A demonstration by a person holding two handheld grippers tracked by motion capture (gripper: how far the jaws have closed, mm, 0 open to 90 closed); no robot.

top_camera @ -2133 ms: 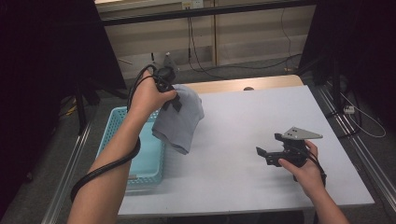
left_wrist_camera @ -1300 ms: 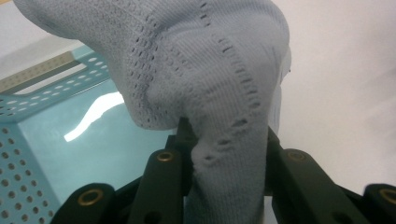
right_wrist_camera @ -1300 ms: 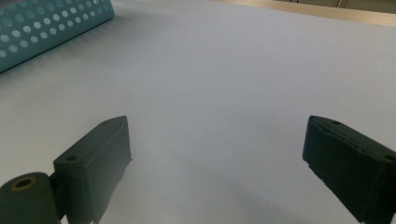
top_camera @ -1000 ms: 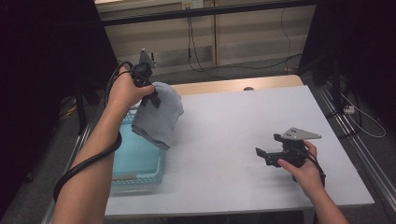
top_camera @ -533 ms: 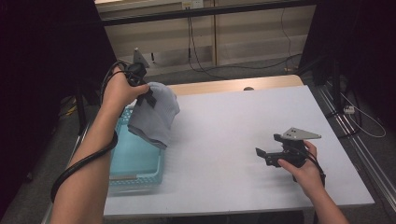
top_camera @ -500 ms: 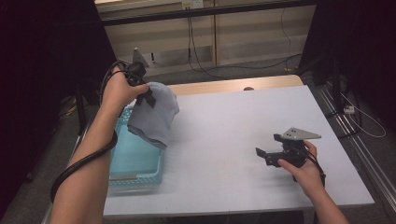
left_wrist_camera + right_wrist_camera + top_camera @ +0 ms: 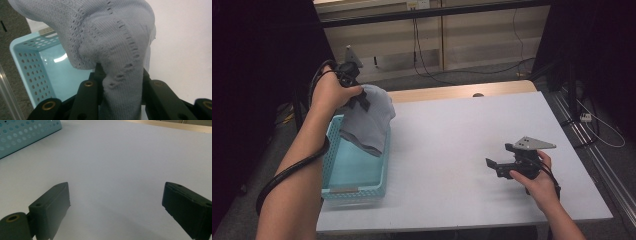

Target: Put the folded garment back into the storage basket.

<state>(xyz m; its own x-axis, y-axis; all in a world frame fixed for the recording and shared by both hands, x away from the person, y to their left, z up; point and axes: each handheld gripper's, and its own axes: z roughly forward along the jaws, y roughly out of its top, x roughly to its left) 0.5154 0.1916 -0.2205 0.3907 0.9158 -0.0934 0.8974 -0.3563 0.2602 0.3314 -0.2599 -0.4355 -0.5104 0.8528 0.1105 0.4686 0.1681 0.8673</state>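
Cloth in hand: your left claw (image 7: 120, 100) clamped on pale grey-blue perforated knit cloth (image 7: 368, 120), hanging over far end of light-blue perforated plastic basket (image 7: 354, 186) at desk (image 7: 462, 150) left edge. Centre hanging bulk over basket opening, lower until fabric pools inside, then release; watch hem doesn't drape over rim. Cloth looks soft, bunched at grip, folds sagging. Your right claw (image 7: 115, 207) jaws apart, empty, low over bare desk.

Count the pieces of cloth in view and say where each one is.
1. A grey cloth hangs from the left gripper above the light-blue basket at the table's left edge. Its folds could hide more inside the basket.
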